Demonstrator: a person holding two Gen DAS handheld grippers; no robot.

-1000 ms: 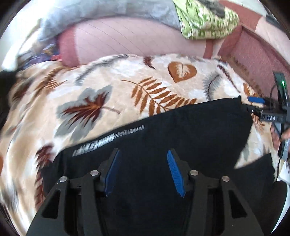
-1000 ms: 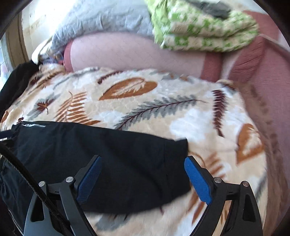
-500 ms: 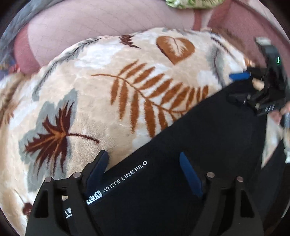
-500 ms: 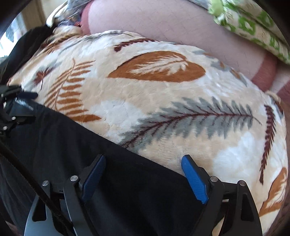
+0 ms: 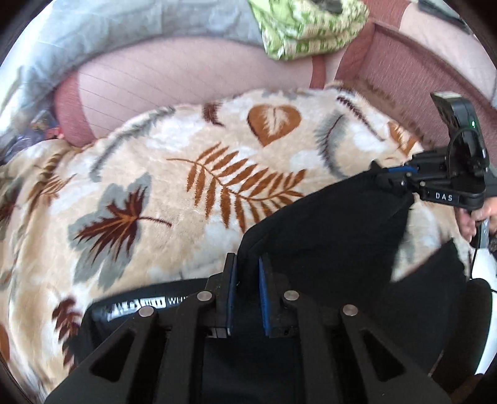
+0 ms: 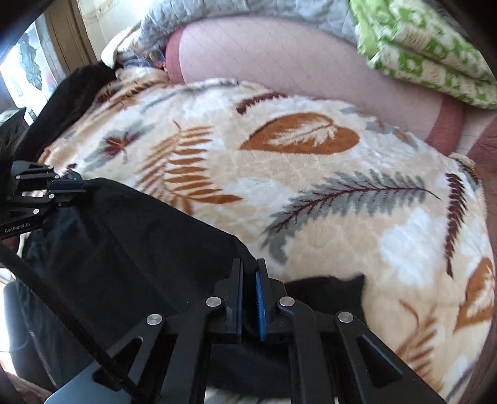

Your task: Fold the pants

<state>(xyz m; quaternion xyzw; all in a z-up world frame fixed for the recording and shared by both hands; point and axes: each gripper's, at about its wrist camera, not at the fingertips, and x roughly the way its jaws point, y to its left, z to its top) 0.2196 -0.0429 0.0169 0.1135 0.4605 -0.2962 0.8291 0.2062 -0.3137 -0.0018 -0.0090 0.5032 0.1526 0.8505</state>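
Black pants (image 5: 326, 230) lie on a leaf-patterned blanket (image 5: 174, 192), with white lettering on the waistband (image 5: 149, 303). My left gripper (image 5: 247, 264) is shut on the pants' far edge and holds it lifted off the lower layer. My right gripper (image 6: 248, 270) is shut on the same edge further right in the right wrist view, where the pants (image 6: 139, 236) stretch to the left. Each gripper shows in the other's view: the right one (image 5: 394, 174) and the left one (image 6: 71, 186), both pinching the cloth.
A pink bolster (image 5: 192, 77) lies along the back of the blanket. A green patterned cloth (image 5: 304, 28) and grey bedding (image 5: 124, 25) sit behind it. A dark garment (image 6: 71, 93) lies at the far left. A maroon edge (image 5: 435, 77) runs on the right.
Both grippers were open over the pants' edge; they have shut on it and raised it, so the cloth hangs taut between them.
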